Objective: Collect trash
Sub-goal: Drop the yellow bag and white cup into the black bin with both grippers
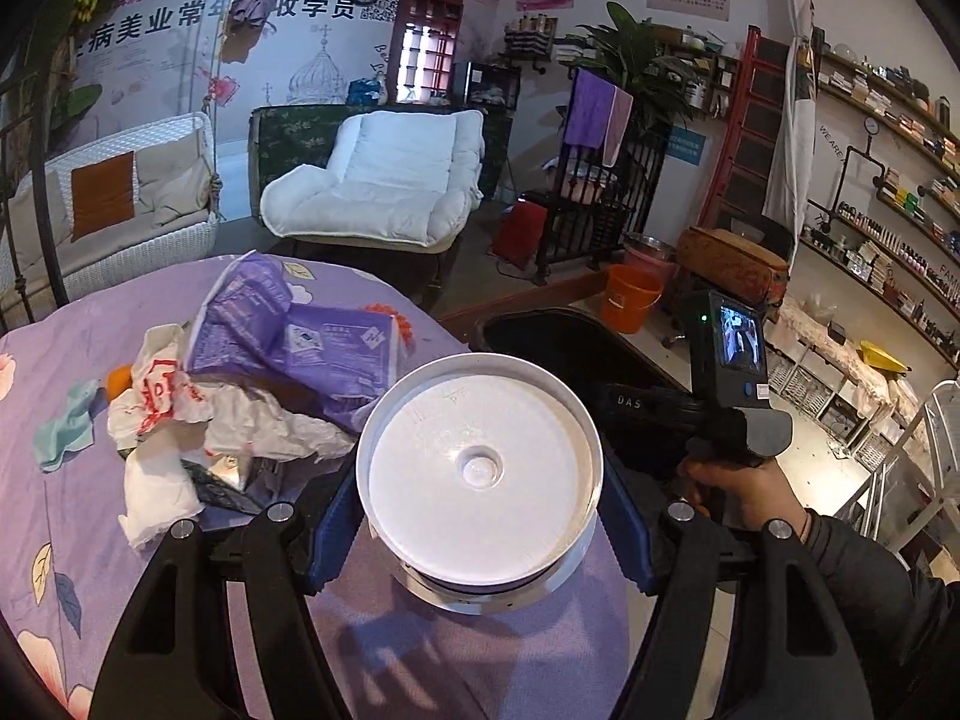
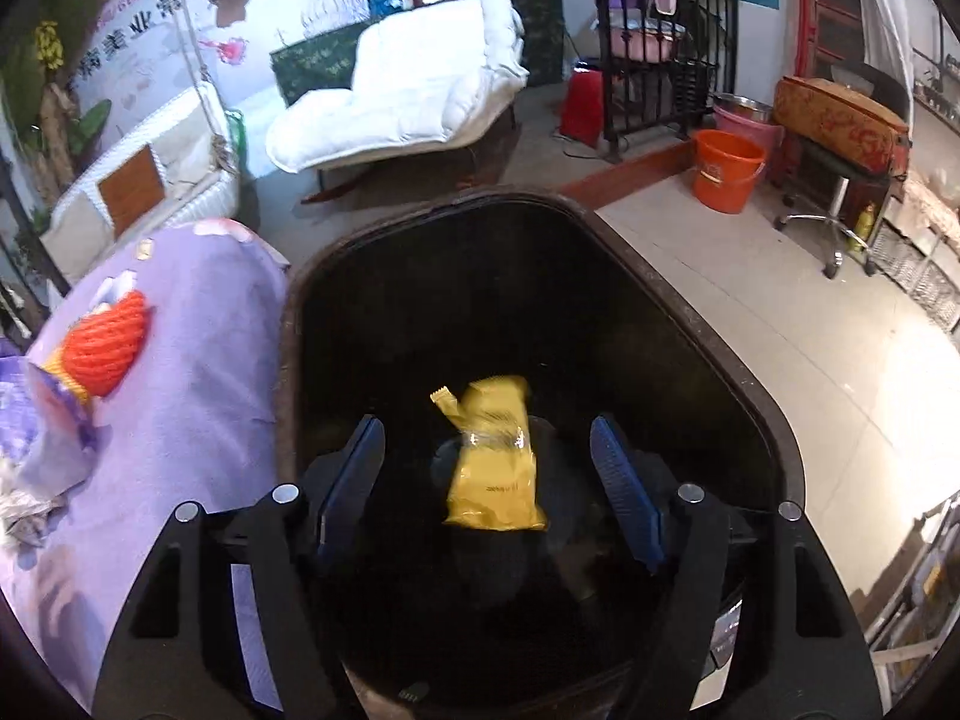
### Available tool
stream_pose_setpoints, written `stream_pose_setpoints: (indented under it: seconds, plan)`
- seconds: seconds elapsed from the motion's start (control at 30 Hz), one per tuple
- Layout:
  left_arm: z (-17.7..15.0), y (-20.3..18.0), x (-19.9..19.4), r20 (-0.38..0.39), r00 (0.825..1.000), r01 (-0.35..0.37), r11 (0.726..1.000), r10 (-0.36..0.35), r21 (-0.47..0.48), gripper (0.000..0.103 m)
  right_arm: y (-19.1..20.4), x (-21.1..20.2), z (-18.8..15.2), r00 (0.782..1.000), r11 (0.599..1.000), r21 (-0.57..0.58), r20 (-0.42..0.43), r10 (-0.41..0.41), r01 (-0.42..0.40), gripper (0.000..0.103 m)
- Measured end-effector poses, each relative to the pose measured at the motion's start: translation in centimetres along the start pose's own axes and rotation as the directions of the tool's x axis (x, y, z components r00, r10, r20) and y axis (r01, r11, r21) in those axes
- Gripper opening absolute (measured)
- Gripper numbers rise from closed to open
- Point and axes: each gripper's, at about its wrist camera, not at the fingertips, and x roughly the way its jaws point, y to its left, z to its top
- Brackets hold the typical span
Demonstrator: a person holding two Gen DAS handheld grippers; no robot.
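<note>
Your left gripper (image 1: 480, 516) is clamped on a round white container (image 1: 480, 477), its blue pads (image 1: 339, 516) pressed against both sides just below the wide white lid; the container stands at the near edge of the table (image 1: 72, 480), which is covered in a lilac flowered cloth. Just left of it, toward the middle of the table, lies the heap of trash: a crumpled purple packet (image 1: 288, 336) on top, a white plastic bag with red print (image 1: 162, 396) and creased white paper (image 1: 258, 426) below it, and something orange (image 1: 118, 380) half hidden at the heap's left side (too covered to name). A teal scrap (image 1: 63, 426) lies at the left edge of the heap.

Off the table's right edge stands the dark bin (image 2: 690, 324), its rim close against the hanging cloth. Your right gripper (image 2: 489, 474) hangs over the bin's mouth with its jaws spread wide and nothing between the pads. Below them, inside the bin, is a yellow wrapper (image 2: 495, 462), clear of both fingers. In the left wrist view your right hand (image 1: 744, 492) grips that tool's handle beyond the bin.

On the floor past the bin sits an orange bucket (image 2: 726, 171), and farther back a white cushioned lounger (image 2: 402, 96).
</note>
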Motion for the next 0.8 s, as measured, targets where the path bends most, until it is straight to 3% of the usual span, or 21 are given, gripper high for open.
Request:
stream_pose_setpoints:
  seconds: [0.3, 0.47, 0.67, 0.8]
  plan:
    - [2.7, -3.1, 4.8, -0.061, 0.994, 0.096, 0.995, -0.094, 0.032, 0.069, -2.0, -7.0, -2.4, 0.988, 0.999, -0.002, 0.147, -0.047, 0.048, 0.074]
    - [3.8, -5.0, 8.5, -0.122, 0.986, 0.122, 0.991, -0.115, 0.047, 0.069, -4.6, -10.1, -4.3, 0.979, 0.995, 0.022, 0.174, -0.104, 0.101, 0.077]
    - [4.2, -8.1, 13.1, -0.206, 0.973, 0.125, 0.988, -0.103, 0.095, 0.069, -6.8, -12.0, -5.9, 0.967, 0.986, 0.023, 0.191, -0.169, 0.168, 0.077]
    - [4.1, -9.4, 15.5, -0.25, 0.965, 0.115, 0.984, -0.079, 0.133, 0.069, -8.0, -12.0, -6.2, 0.967, 0.985, 0.041, 0.184, -0.175, 0.17, 0.077]
